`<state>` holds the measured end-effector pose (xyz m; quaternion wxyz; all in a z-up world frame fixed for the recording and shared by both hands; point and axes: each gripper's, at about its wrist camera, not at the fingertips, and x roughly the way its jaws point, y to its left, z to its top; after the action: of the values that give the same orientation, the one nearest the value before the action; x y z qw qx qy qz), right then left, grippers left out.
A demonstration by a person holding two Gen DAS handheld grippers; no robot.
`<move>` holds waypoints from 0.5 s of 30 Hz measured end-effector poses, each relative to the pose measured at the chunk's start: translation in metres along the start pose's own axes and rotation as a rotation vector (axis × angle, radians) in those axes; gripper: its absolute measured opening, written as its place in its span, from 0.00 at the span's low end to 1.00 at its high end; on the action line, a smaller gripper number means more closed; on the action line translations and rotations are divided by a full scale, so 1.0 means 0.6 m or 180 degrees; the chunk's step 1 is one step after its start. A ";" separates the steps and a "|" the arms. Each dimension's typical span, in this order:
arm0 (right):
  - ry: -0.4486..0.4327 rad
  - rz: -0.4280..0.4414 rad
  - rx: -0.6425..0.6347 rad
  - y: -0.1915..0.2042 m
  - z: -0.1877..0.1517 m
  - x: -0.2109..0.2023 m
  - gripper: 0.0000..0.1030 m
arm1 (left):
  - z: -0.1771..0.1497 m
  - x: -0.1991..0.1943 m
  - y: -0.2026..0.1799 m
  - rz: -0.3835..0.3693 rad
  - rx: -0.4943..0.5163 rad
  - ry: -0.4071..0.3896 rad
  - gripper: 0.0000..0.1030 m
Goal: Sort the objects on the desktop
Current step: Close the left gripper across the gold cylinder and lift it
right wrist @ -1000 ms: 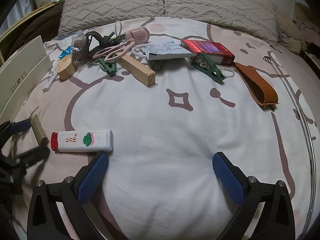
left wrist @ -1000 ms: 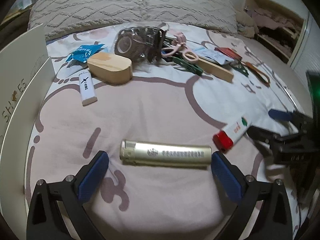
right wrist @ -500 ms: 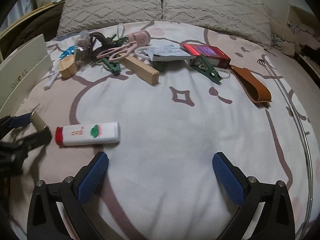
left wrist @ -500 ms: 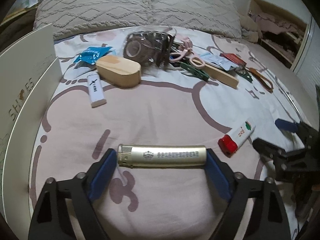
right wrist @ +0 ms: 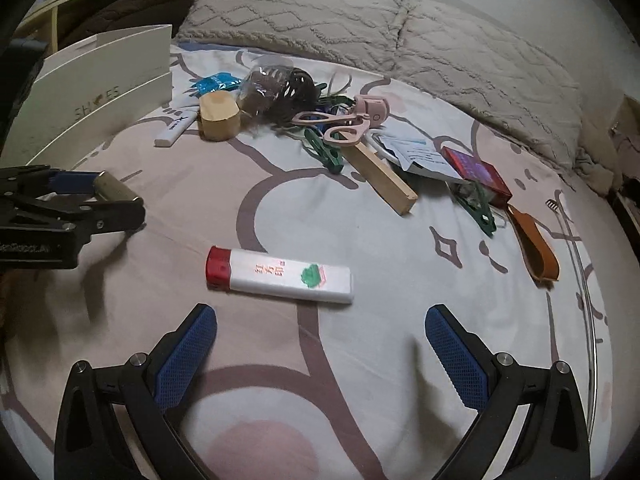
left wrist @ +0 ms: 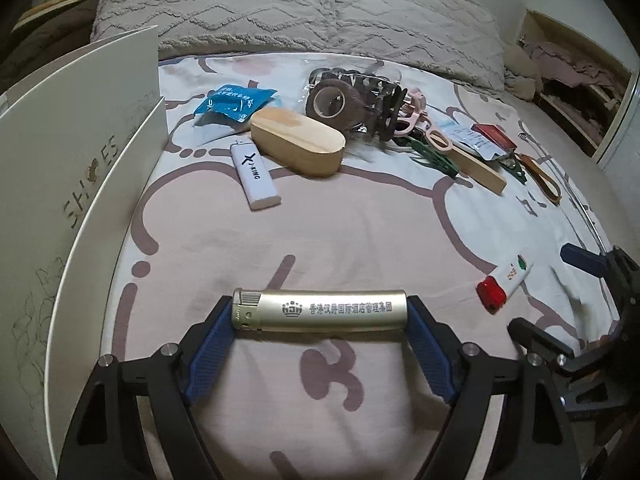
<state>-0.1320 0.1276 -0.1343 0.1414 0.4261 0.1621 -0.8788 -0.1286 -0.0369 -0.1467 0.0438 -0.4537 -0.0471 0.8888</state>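
My left gripper [left wrist: 320, 316] is shut end to end on a gold lighter [left wrist: 320, 311], held crosswise just over the bedsheet; it also shows in the right wrist view [right wrist: 114, 191]. My right gripper [right wrist: 320, 332] is open and empty, just short of a white lighter with a red cap [right wrist: 280, 276], which lies flat and also shows in the left wrist view [left wrist: 505, 282]. Another white lighter [left wrist: 255, 176] lies further back.
A white shoebox [left wrist: 60, 168] stands along the left. At the back lie a wooden case [left wrist: 298, 142], blue packet [left wrist: 234, 104], tape roll [left wrist: 332, 100], pink scissors [right wrist: 340, 126], wooden stick [right wrist: 380, 178], green clips [right wrist: 324, 148], red box [right wrist: 478, 174], brown strap [right wrist: 536, 248], and pillows [left wrist: 300, 12].
My left gripper closed on the gold lighter and lifted it slightly. My right gripper moved left and forward toward the red-capped white lighter, staying open.
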 end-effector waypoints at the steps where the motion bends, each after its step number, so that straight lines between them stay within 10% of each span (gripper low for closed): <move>1: 0.0036 0.0028 0.0015 0.000 0.003 0.002 1.00 | -0.001 0.002 0.001 0.0011 -0.0001 0.0010 0.81; 15: -0.0346 0.0685 0.0440 -0.011 0.043 -0.109 1.00 | -0.006 0.019 -0.006 0.0152 0.0102 -0.0003 0.81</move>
<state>-0.1137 0.1305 -0.0664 0.2138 0.4015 0.0466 -0.8893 -0.1320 -0.0319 -0.1575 0.0297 -0.4536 -0.0220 0.8904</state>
